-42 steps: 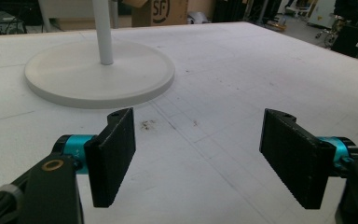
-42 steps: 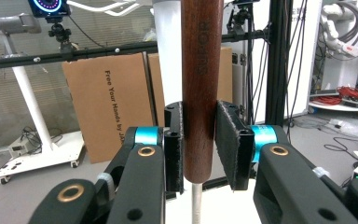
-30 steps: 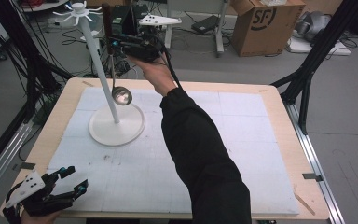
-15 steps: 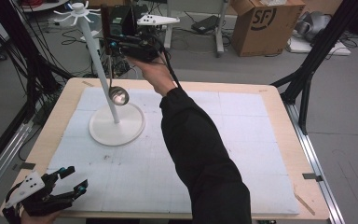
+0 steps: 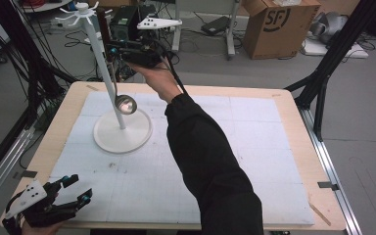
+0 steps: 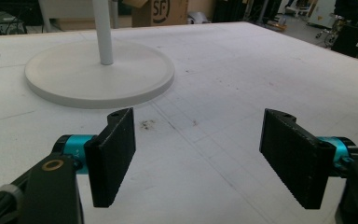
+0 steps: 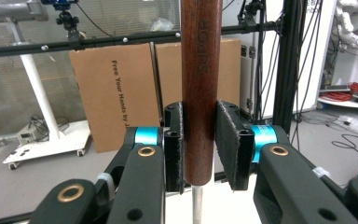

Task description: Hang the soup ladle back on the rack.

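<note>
A ladle hangs upright with its brown wooden handle (image 7: pixel 200 93) clamped in my right gripper (image 7: pixel 199 144), which is shut on it. In the high view that gripper (image 5: pixel 111 50) is held high above the table's far left. The ladle's metal bowl (image 5: pixel 126 104) hangs below it, right beside the pole (image 5: pixel 100 63) of a white stand. The stand has hooks (image 5: pixel 81 10) at its top and a round base (image 5: pixel 122 132). My left gripper (image 5: pixel 73 193) rests open at the table's near left corner, its jaws (image 6: pixel 198 154) wide apart with nothing between them and pointing at the base (image 6: pixel 98 79).
A white foam mat (image 5: pixel 225 161) covers the wooden table (image 5: pixel 301 147). Black frame legs (image 5: pixel 323 73) stand off the right edge. A cardboard box (image 5: pixel 274 24) and equipment sit on the floor behind. The person's dark sleeve (image 5: pixel 205 156) crosses the middle of the mat.
The right gripper and the ladle have shifted only slightly beside the stand's pole. The left gripper has not moved.
</note>
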